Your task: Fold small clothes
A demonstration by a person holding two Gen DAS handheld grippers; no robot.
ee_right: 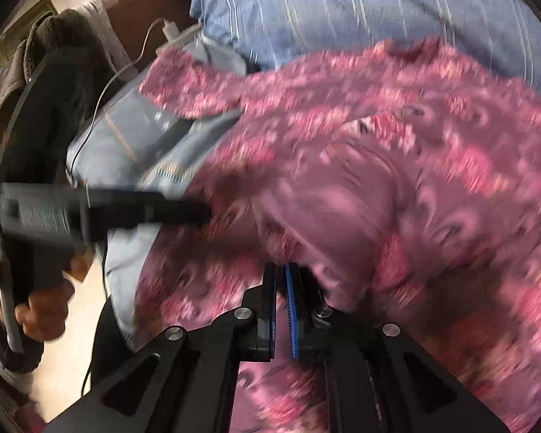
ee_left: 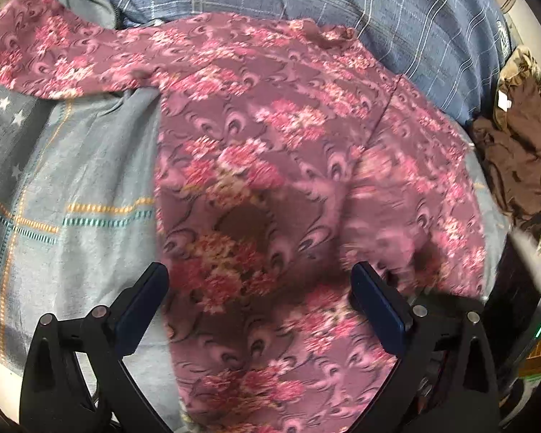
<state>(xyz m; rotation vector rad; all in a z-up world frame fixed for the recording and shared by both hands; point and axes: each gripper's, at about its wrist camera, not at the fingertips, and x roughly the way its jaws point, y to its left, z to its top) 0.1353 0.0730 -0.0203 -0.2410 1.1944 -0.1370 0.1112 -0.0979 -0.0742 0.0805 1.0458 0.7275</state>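
Observation:
A small pink and maroon floral top (ee_left: 270, 151) lies spread on a grey-blue bedsheet (ee_left: 72, 166), one sleeve stretched to the far left. My left gripper (ee_left: 259, 281) is open, its jaws wide apart just above the garment's lower part, holding nothing. My right gripper (ee_right: 283, 274) is shut on a fold of the floral top (ee_right: 396, 187) and holds it lifted, bunched over the jaws. The left gripper also shows in the right wrist view (ee_right: 155, 209), blurred, reaching in from the left to the garment's edge.
A blue plaid pillow or quilt (ee_left: 360, 7) lies behind the garment. A brown crumpled garment (ee_left: 515, 151) sits at the right edge of the bed. In the right wrist view a charger cable (ee_right: 126, 68) and dark clothes (ee_right: 36, 72) lie at the left.

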